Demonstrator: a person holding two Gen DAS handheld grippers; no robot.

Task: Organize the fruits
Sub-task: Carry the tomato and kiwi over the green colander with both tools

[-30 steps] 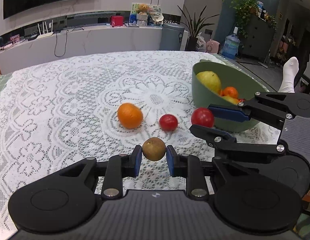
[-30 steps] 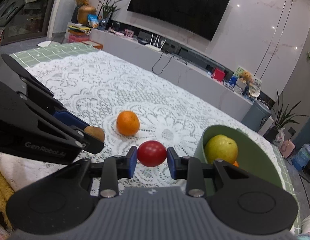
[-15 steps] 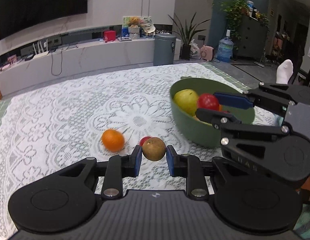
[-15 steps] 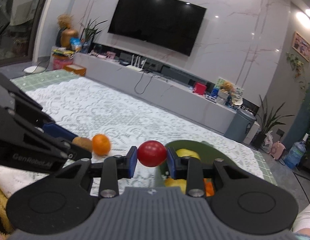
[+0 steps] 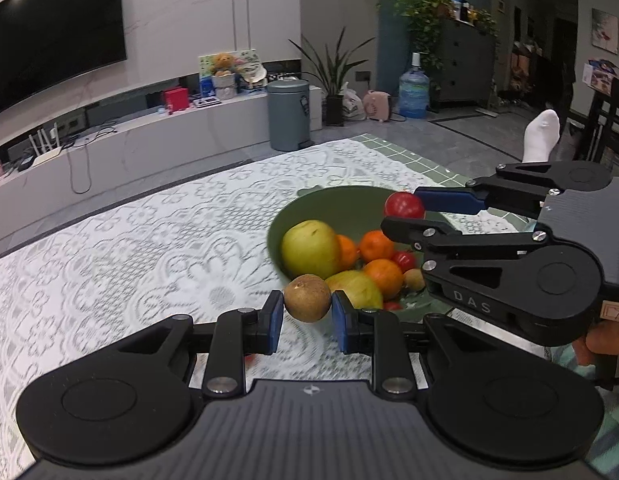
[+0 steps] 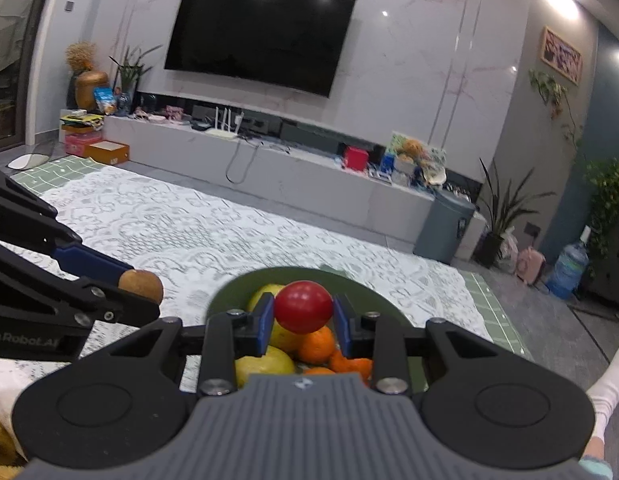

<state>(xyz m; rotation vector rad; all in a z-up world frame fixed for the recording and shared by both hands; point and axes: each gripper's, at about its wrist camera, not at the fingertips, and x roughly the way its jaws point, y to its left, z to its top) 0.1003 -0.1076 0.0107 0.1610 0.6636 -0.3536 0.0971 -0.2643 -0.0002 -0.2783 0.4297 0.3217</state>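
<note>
Right tool (image 6: 303, 318) clamps a red tomato (image 6: 303, 306) over the green bowl (image 5: 309, 204) near the table's far right edge, left tool (image 5: 307, 316) pinches a brown fruit (image 5: 308, 298) — kiwi, probably — seemingly just short of the rim — both poised to drop in.

fruits (image 5: 309, 248) in bowl (image 5: 281, 220) on tablecloth (image 5: 149, 248)
</note>
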